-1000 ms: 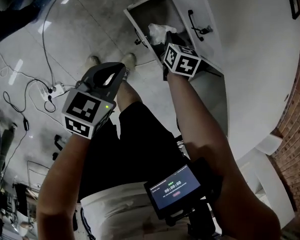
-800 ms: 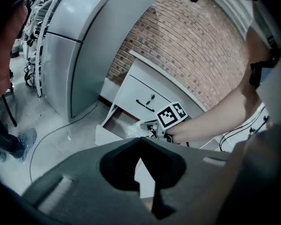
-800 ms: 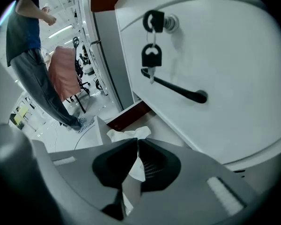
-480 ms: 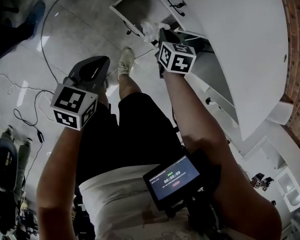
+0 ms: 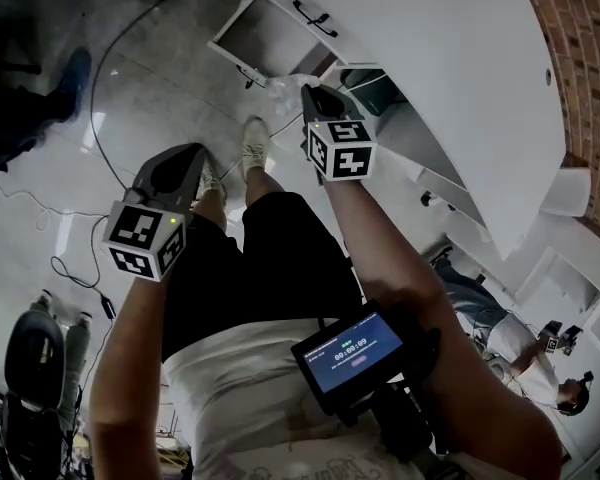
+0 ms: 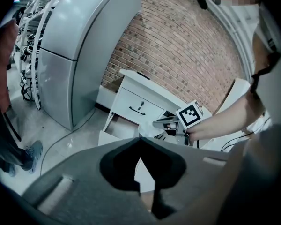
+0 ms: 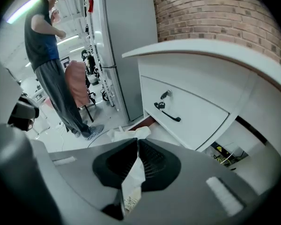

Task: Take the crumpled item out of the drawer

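Right gripper (image 5: 308,95) risen, white crumpled paper (image 7: 132,177) pinched, above drawer (image 5: 265,38).

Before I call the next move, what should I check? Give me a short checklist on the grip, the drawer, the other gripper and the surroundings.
1. Right gripper jaws closed on the crumpled item: ok, white material is pinched between them.
2. Crumpled item out of the drawer: ok, in the head view it hangs outside the drawer's front.
3. Left gripper free: ok, jaws together with nothing between them.
4. Drawer shut: not ok, it stands pulled out.
5. Nothing left in the drawer: cannot tell, the inside shows only in part.
6. Person out of the way: ok, standing apart near the fridge.
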